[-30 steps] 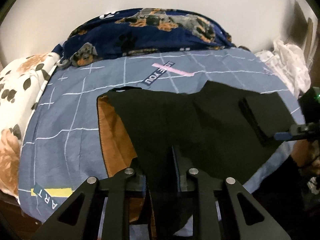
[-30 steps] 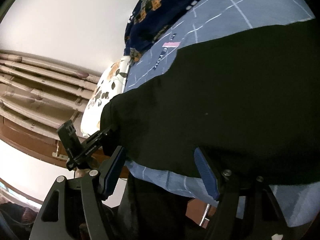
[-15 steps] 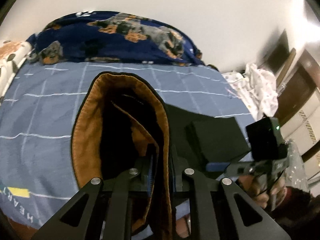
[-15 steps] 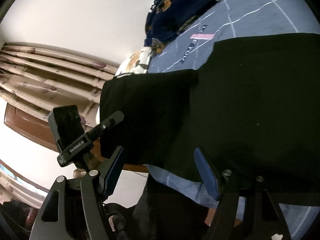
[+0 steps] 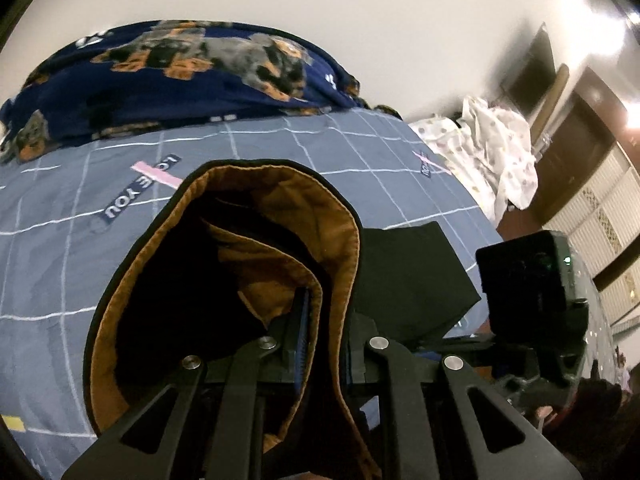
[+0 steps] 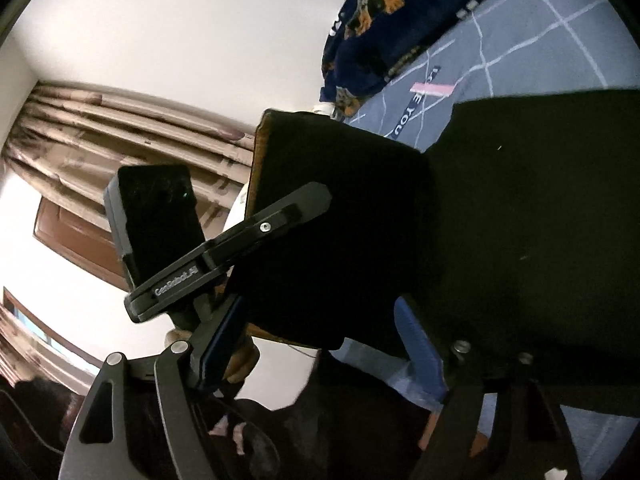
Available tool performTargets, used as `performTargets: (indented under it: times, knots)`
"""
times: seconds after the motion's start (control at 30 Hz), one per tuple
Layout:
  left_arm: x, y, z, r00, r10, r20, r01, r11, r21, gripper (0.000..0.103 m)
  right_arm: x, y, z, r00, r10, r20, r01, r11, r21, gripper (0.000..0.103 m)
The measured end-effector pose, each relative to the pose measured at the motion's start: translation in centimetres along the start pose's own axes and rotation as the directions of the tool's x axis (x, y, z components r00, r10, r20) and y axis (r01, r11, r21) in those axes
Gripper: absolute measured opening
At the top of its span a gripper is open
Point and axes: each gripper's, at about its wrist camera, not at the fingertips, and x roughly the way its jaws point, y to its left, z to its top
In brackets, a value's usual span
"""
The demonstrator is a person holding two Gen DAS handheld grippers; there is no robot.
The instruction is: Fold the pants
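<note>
Pants [image 5: 240,280], black with a brown lining, hang pinched in the left gripper [image 5: 320,344], whose jaws are clamped on a raised fold so the lining curls open toward the camera. The right gripper [image 6: 320,332] has its jaws opening, with black cloth lying between the blue pads [image 6: 420,344]; I cannot tell whether they press on it. The rest of the garment lies on the blue checked bedsheet [image 5: 60,220]. Beyond lies a navy dog-print blanket [image 5: 160,80]; white dotted cloth [image 5: 492,152] is heaped at right.

Blue-sheeted bed [image 5: 72,240] bears black pants [image 5: 404,280] and dog-print blanket [image 5: 160,80].
</note>
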Motion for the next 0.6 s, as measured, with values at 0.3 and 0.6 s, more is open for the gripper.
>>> performTargets:
  times: [0.3,0.6]
  knots:
    - [3.3,-5.5,2.7,0.996,-0.093,-0.018,0.094,0.992,0.08,0.008,-2.7,-1.9,0.4,0.998,-0.054,0.033,0.055,0.998,-0.019,0.078]
    - [-1.1,-4.3,4.8,0.989,-0.008,0.15,-0.007,0.995,0.098,0.008,-3.7,-4.7,0.3,0.995,-0.09,0.045,0.086,0.994,0.071,0.079]
